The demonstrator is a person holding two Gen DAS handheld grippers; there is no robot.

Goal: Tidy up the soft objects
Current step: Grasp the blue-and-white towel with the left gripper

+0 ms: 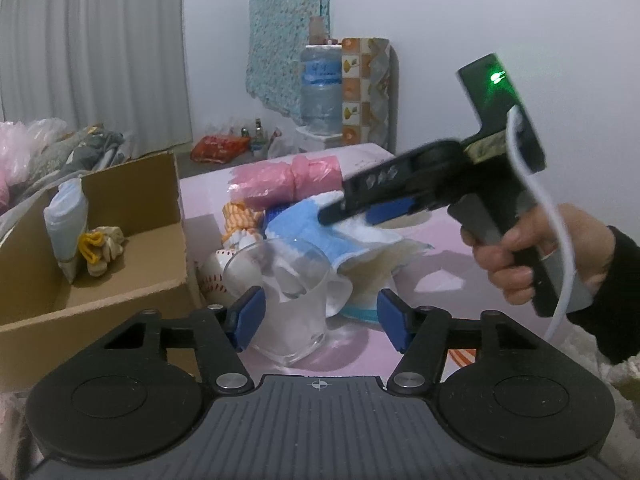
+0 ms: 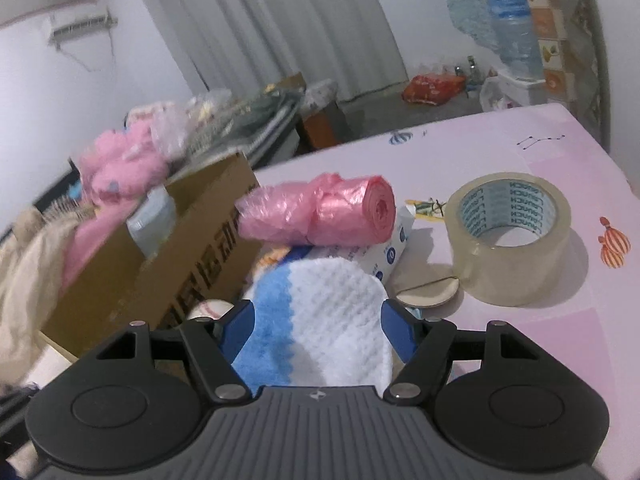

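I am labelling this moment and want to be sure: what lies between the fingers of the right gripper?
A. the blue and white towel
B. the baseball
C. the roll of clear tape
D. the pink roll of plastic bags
A: in the right wrist view the blue and white towel fills the gap of the right gripper; the clear tape and pink roll lie farther off.

Dim, flat indoor light with a cool bluish cast in both views; no single source visible. Soft shadows only: a faint one to the right of the tape roll (image 2: 510,240), another under the clear glass cup (image 1: 288,300). Small green glow on the right gripper (image 1: 348,216), smeared by motion blur along with the hand (image 1: 532,256) holding it. Blurred pink plush (image 2: 120,168) and cardboard box (image 2: 160,248) on the left. Strong fisheye bending, dark corners, curtains (image 1: 92,52) bowed. Grainy, soft far background.
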